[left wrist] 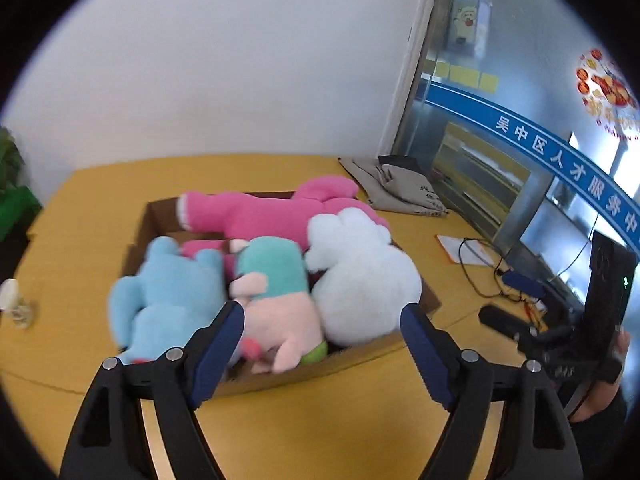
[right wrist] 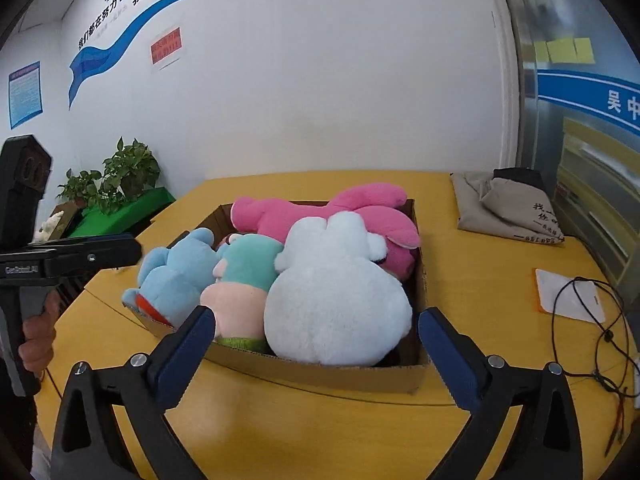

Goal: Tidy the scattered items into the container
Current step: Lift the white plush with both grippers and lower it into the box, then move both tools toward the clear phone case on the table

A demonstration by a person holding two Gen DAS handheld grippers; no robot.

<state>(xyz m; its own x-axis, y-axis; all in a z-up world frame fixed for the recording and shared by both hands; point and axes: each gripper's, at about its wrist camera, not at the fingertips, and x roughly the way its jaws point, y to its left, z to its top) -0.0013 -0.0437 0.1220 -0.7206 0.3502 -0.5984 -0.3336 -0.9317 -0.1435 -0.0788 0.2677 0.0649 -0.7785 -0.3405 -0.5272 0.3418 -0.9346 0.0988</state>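
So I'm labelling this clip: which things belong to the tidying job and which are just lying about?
Job: cardboard box, pink plush, white plush, blue plush, teal-and-pink plush.

Lying about: beige cloth bag, cables, white pad, potted plants.

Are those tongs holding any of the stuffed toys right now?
No. Both the left tongs and right tongs are open and empty; the toys lie in the cardboard box.

Pink plush [right wrist: 316, 212], white plush [right wrist: 336, 304], lt-blue plush [right wrist: 176, 276], brown box [right wrist: 320, 372], yellow table [right wrist: 320, 432].
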